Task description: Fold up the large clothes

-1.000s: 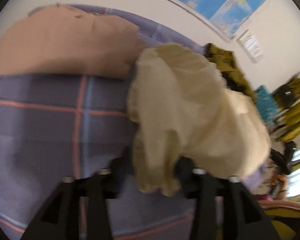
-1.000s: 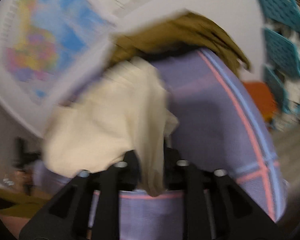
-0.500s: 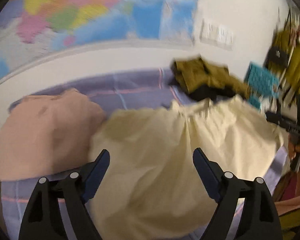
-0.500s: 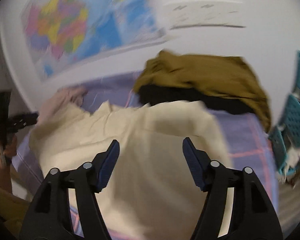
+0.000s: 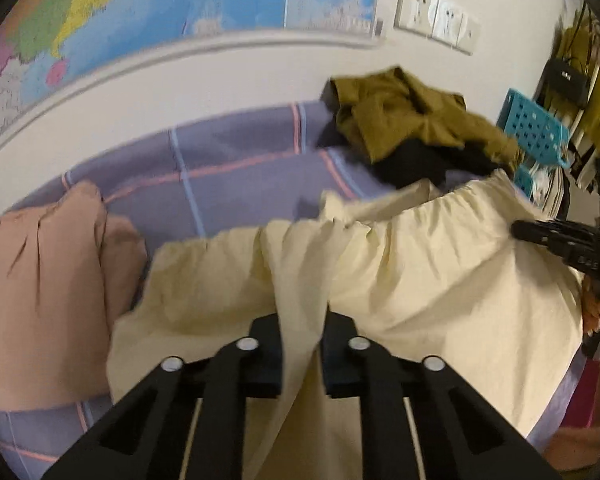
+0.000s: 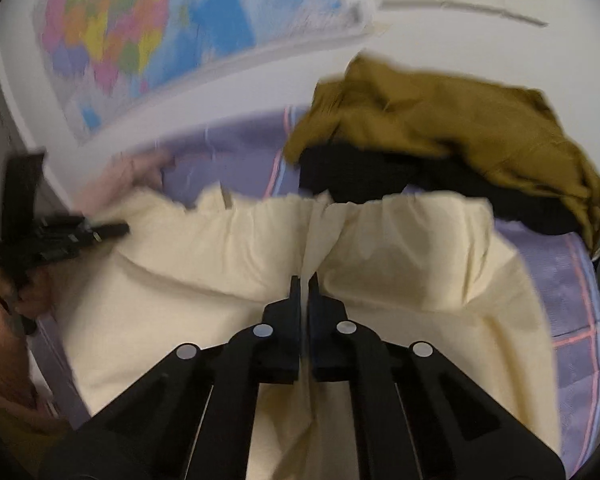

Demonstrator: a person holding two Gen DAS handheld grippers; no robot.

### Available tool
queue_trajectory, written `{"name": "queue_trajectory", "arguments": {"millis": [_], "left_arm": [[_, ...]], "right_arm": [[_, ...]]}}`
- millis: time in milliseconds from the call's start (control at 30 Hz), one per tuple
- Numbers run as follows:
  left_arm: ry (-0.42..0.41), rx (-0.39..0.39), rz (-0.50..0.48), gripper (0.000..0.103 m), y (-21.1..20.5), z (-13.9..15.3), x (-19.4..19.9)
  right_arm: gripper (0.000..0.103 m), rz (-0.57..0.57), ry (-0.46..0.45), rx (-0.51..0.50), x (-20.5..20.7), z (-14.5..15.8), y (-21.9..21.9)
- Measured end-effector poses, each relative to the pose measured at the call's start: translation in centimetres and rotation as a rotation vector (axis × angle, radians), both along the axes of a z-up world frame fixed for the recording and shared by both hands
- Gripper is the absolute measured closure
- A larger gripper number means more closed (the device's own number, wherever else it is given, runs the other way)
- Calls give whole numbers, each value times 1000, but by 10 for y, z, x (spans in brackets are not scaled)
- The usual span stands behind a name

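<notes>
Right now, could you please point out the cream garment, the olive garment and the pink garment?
cream garment (image 5: 440,272), left wrist view, on its spread middle panel.
olive garment (image 6: 440,120), right wrist view, on the crumpled top.
pink garment (image 5: 40,300), left wrist view, on its flat front.

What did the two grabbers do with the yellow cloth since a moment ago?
Half a second ago both stood wide open above the spread cream cloth. Now the left gripper is closing on a fold of it, and the right gripper has shut on another. The pink garment and the olive pile remain on the bed.
</notes>
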State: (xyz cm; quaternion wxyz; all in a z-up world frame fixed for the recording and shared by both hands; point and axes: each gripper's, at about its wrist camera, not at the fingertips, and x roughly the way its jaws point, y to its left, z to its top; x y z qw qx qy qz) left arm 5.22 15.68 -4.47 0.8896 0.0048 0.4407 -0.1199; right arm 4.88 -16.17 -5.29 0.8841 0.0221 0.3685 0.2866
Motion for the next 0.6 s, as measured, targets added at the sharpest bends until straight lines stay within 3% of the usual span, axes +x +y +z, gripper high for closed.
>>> {"name": "queue_trajectory", "arguments": {"millis": [133,233,300,433,533,600], "left_arm": [[-72,-39,16,96,-1,18,13],[-9,-11,31,94,-1,-1,27],[38,-2,37,86,0,-15,32],[52,-12,71,63,9,-26,29],[20,-45,86,61,18,-18,19],[-8,-58,92,58,23,-10,9]], "right_arm": [[100,-55,-108,26,-8,24,-10],[98,-54,-27,-59,13,0,4],[90,-50,45,-112,26,-22,14],[78,-51,60,-106,29,-30,14],[63,-55,44,-67,21,-20,7],[63,-69,18,-48,15,-12,1]]}}
